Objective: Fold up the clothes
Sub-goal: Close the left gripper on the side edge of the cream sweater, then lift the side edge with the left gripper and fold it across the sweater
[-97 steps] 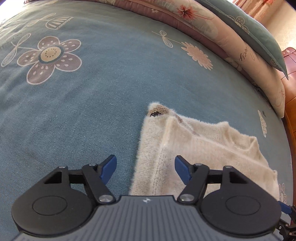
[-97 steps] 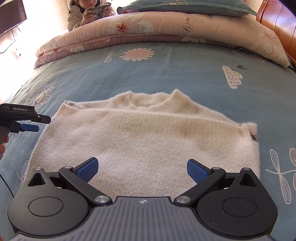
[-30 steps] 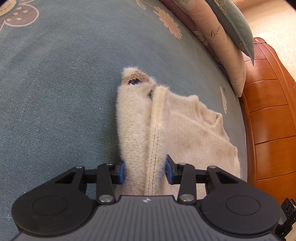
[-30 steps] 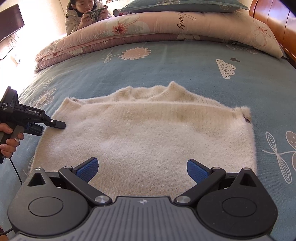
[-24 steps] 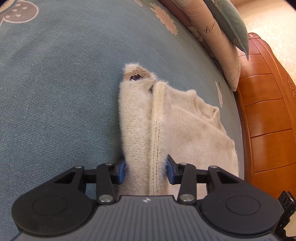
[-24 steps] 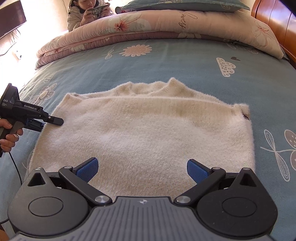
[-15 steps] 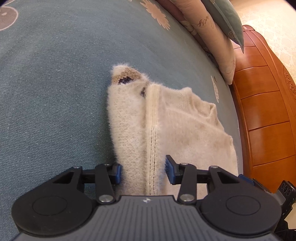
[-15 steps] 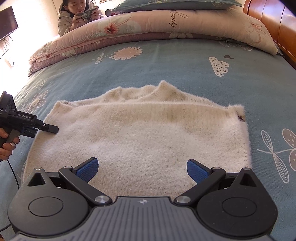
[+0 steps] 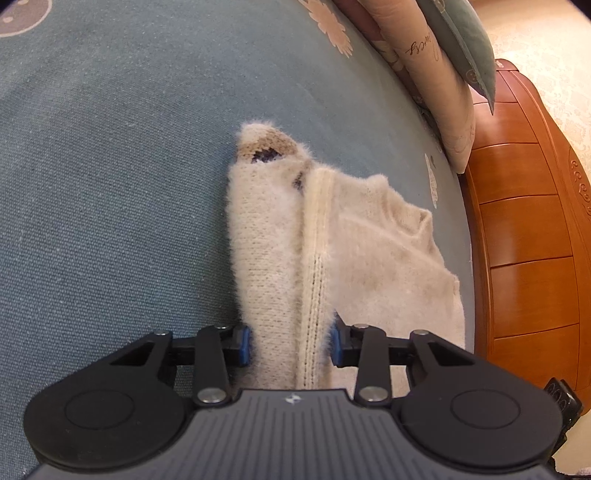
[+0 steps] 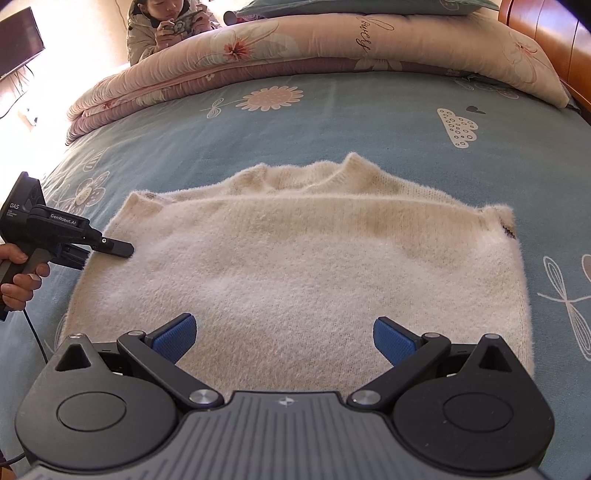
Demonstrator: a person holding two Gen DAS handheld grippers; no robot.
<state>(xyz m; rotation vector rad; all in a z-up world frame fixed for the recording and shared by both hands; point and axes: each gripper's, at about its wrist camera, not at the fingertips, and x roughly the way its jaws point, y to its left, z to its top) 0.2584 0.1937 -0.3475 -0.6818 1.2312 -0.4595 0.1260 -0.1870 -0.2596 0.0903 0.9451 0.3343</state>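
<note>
A fluffy cream sweater [image 10: 295, 266] lies folded flat on the blue flowered bedsheet [image 10: 332, 122], neckline at the far side. In the left wrist view its side edge [image 9: 280, 266] is bunched into a thick fold between the blue pads, and my left gripper [image 9: 290, 341] is shut on it. From the right wrist view that left gripper [image 10: 110, 249] sits at the sweater's left edge, held by a hand [image 10: 18, 280]. My right gripper [image 10: 284, 338] is open just above the near hem, with nothing between its fingers.
A rolled pink flowered quilt [image 10: 295, 44] and a teal pillow lie along the far side of the bed. A wooden headboard [image 9: 524, 240] stands at the right. A person [image 10: 166, 26] sits behind the quilt with a phone. A cable trails from the left gripper.
Over three seconds my left gripper moved onto the sweater's side edge and closed on it. In the last second the views shifted only slightly, and the right gripper stayed open above the hem.
</note>
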